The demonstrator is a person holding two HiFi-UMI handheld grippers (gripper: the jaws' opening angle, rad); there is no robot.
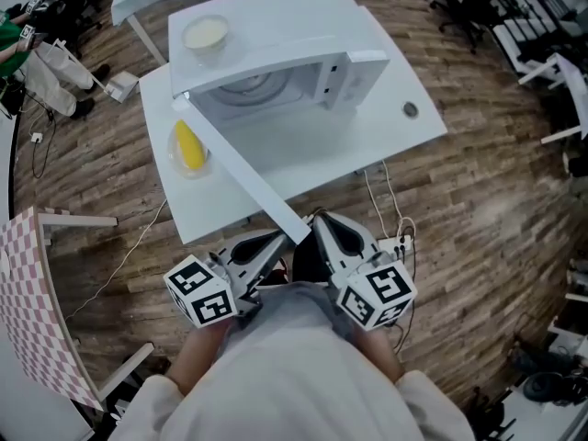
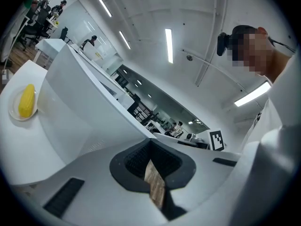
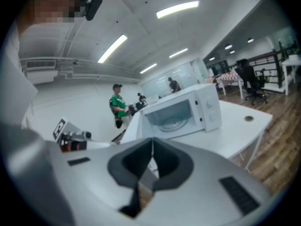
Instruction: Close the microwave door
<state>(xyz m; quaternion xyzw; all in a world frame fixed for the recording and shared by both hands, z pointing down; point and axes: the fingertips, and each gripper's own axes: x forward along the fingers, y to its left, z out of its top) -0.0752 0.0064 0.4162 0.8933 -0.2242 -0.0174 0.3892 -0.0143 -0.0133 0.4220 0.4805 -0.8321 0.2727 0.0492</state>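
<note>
A white microwave stands on a white table with its door swung wide open toward me. The door's free end reaches between my two grippers. My left gripper sits just left of that end, and its jaws are shut with nothing in them. My right gripper sits just right of it, also shut and empty. In the left gripper view the door fills the left side beyond the gripper. Past the gripper, the right gripper view shows the open microwave with its glass turntable.
A bowl of pale food stands on top of the microwave. A corn cob on a clear plate lies on the table left of the door. Cables hang off the table's front edge. There are chairs and people at the room's edges.
</note>
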